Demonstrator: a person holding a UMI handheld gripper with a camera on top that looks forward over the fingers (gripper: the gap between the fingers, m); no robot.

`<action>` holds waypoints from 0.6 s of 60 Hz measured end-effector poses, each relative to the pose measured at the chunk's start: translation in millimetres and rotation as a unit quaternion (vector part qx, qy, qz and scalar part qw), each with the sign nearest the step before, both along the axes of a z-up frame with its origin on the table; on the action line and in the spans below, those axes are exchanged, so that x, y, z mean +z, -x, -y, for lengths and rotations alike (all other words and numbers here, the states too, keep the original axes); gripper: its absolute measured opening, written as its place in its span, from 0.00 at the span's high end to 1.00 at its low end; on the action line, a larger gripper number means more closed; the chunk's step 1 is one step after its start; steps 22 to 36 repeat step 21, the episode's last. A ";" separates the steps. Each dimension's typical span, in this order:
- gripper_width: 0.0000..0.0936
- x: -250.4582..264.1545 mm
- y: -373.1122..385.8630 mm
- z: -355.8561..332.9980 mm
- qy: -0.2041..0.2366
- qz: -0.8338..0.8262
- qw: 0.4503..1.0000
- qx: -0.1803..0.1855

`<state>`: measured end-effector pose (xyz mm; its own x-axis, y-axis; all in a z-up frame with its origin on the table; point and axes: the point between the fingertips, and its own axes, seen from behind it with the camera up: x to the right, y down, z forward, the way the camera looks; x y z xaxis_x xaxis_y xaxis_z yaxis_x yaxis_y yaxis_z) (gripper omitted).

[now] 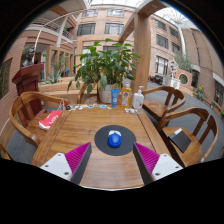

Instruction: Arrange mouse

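Gripper view shows a wooden slatted table (75, 130) in a brick courtyard, and on it a round dark mouse mat (115, 141) with a small blue computer mouse (114, 139) sitting roughly at its middle. The mouse lies just ahead of the gripper (112, 158), on the line that runs between the two fingers, and rests on the mat by its own weight.

As for progress, the mouse already sits on the mat, so either the arranging is close to finished or it has yet to be picked up for a final placement; one moment alone does not settle which. What is plain is that nothing is being carried now.

The claw stands wide: the magenta pads (77, 155) are well apart, one at each side of the mat's near edge, with bare wood and mat between them. Neither pad touches the mouse, and whether the tips brush the mat cannot be told.

Beyond the mat stand a potted green leafy plant (103, 62) and a few plastic bottles (127, 97). A red flat object (49, 119) lies off to one side, and wooden chairs (186, 128) ring the table.
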<state>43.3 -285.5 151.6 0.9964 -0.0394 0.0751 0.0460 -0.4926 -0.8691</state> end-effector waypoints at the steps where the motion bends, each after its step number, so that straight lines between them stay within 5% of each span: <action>1: 0.09 0.6 -0.1 2.3 0.000 0.000 1.000 0.000; 36: 0.09 -4.5 8.9 17.8 0.003 0.002 1.000 0.013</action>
